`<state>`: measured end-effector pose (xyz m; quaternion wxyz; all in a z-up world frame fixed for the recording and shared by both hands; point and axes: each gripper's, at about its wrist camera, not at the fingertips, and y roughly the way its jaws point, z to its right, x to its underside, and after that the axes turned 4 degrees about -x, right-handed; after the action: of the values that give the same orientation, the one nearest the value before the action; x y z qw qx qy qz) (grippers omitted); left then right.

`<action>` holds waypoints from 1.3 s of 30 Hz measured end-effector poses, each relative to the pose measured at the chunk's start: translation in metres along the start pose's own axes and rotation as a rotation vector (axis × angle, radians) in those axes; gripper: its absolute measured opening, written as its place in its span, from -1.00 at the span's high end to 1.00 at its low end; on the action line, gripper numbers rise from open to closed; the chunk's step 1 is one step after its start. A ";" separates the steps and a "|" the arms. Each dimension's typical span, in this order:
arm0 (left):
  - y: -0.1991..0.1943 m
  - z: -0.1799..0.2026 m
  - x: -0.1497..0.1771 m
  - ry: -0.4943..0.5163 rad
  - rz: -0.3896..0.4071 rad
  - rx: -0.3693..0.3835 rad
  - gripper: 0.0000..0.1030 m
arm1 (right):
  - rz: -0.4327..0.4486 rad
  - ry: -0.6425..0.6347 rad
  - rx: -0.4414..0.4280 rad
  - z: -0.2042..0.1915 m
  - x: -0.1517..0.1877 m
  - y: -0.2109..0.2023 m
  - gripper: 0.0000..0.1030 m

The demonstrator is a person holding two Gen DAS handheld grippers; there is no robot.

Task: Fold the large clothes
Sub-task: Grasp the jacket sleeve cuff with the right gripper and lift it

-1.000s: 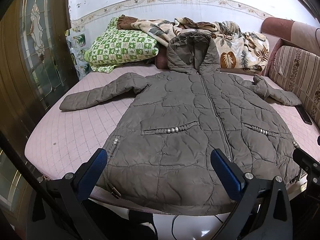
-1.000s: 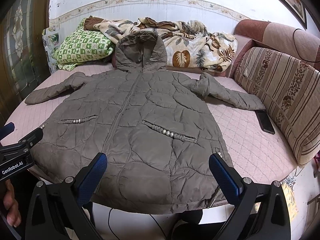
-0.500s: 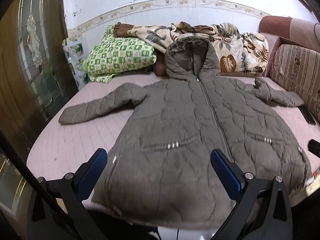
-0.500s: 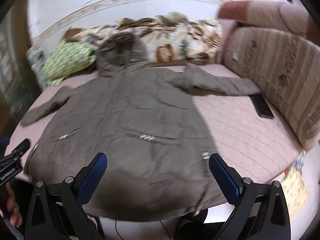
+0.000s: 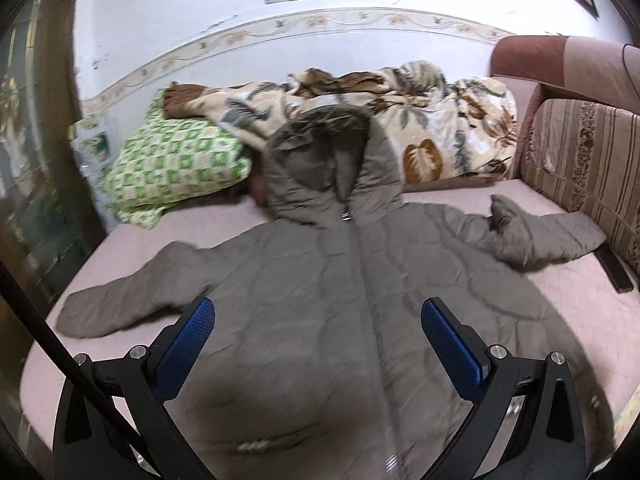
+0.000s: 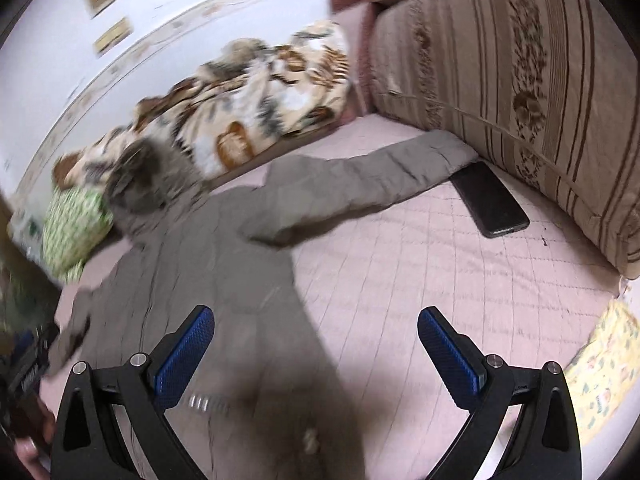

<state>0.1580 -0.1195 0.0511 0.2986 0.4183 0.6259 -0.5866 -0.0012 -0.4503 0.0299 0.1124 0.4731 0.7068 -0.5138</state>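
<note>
A grey-brown hooded padded coat (image 5: 328,304) lies face up and zipped on the pink bed, both sleeves spread out. My left gripper (image 5: 318,334) is open and empty, hovering over the coat's lower body. In the right wrist view the coat (image 6: 224,248) fills the left half, its right sleeve (image 6: 372,176) reaching toward the sofa back. My right gripper (image 6: 316,344) is open and empty, above the coat's right side and the bare mattress.
A pink quilted mattress (image 6: 420,264) carries a black phone (image 6: 490,198) by the striped sofa cushion (image 6: 520,88). A green checked pillow (image 5: 176,168) and a leaf-print blanket (image 5: 420,120) lie at the back. A dark door (image 5: 28,168) stands left.
Both grippers have moved forward over the bed. The left now hovers above the coat's body. The right has swung right toward the sleeve and phone. Both stay open.
</note>
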 end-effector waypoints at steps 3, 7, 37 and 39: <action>0.016 0.011 0.007 0.010 -0.012 0.039 -1.00 | -0.004 0.095 -0.007 0.026 -0.029 0.030 -1.00; 0.043 0.016 0.026 0.067 -0.058 0.016 -1.00 | 0.014 0.176 -0.055 0.061 -0.058 0.065 -0.97; 0.119 -0.021 0.050 0.007 -0.261 0.045 -1.00 | 0.075 0.599 -0.004 0.199 -0.151 0.237 0.82; 0.118 -0.022 0.048 -0.002 -0.262 0.056 -1.00 | 0.105 0.568 0.003 0.193 -0.157 0.226 0.84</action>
<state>0.2413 -0.0941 -0.0445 0.2084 0.3404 0.6584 -0.6382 0.1956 -0.6923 -0.0952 -0.0642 0.6339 0.6840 -0.3553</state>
